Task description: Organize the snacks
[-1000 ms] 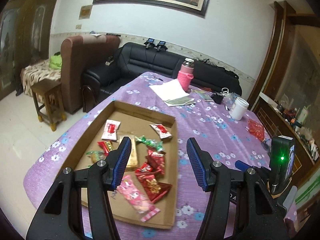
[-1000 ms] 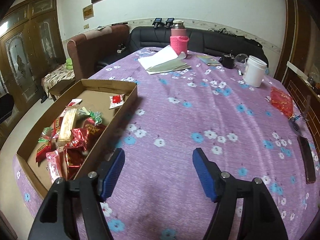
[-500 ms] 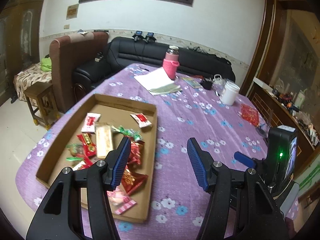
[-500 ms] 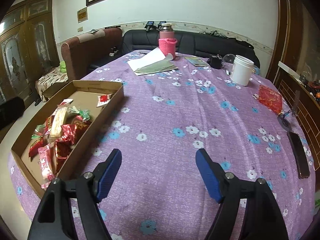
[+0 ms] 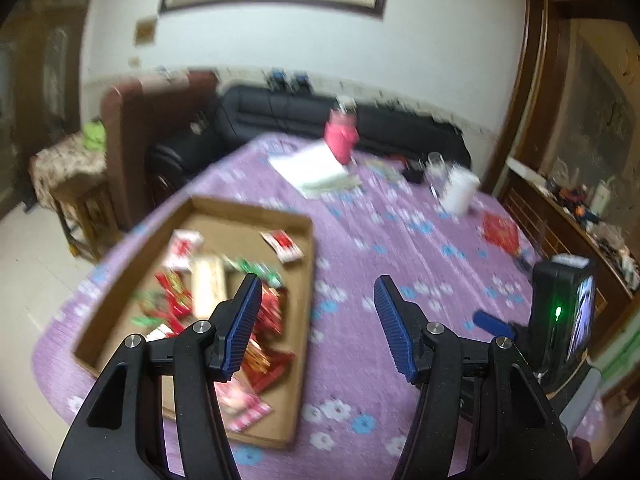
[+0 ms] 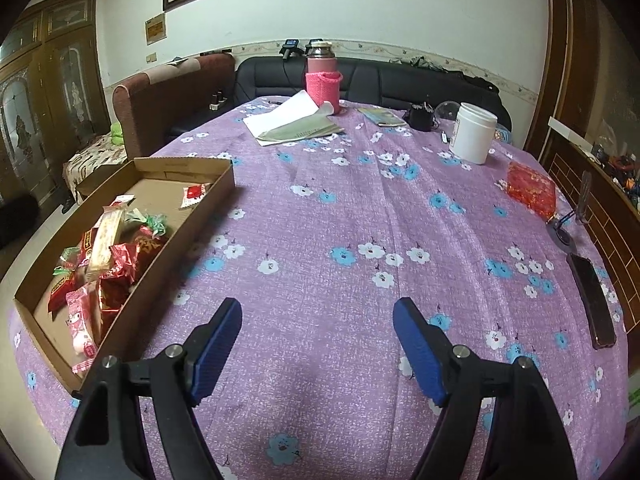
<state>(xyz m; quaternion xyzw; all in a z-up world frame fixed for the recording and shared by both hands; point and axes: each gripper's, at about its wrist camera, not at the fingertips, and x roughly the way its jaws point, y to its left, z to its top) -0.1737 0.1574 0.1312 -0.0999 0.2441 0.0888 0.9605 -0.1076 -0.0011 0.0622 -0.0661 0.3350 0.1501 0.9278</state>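
A shallow brown cardboard tray (image 6: 120, 176) lies on the desk covered with a purple flowered cloth (image 6: 340, 220), and it holds the snacks: a heap of red foil packets (image 6: 128, 256) near its middle, a long pale wafer bar in clear wrap (image 6: 106, 236) lying over them, green-wrapped candies (image 6: 150, 220) just beyond the heap, a pink cartoon-printed packet (image 6: 80, 320) at the tray's near end, and a small white-and-red sachet (image 6: 194, 194) lying apart toward the tray's far end. Well beyond the tray stands a white plastic jar with a lid (image 6: 474, 132); what it holds cannot be told. A flask in a pink knitted sleeve (image 6: 323, 80) stands at the far edge of the desk, touching a sheaf of white and green papers (image 6: 292, 124). The left claw (image 5: 316, 324) hangs wide and empty, its left finger over the red packets in the tray, its right finger over bare cloth beside the tray wall. The right claw (image 6: 318, 348) is likewise wide and empty, over the cloth just beside the tray's near corner. The left wrist view is motion-blurred and alone shows a black device with a green light (image 5: 560, 312) far from the tray on its right. Only the right wrist view shows a dark phone (image 6: 592, 300) lying flat on the cloth, and it gives the red mesh pouch (image 6: 530, 190) near the jar sharply.
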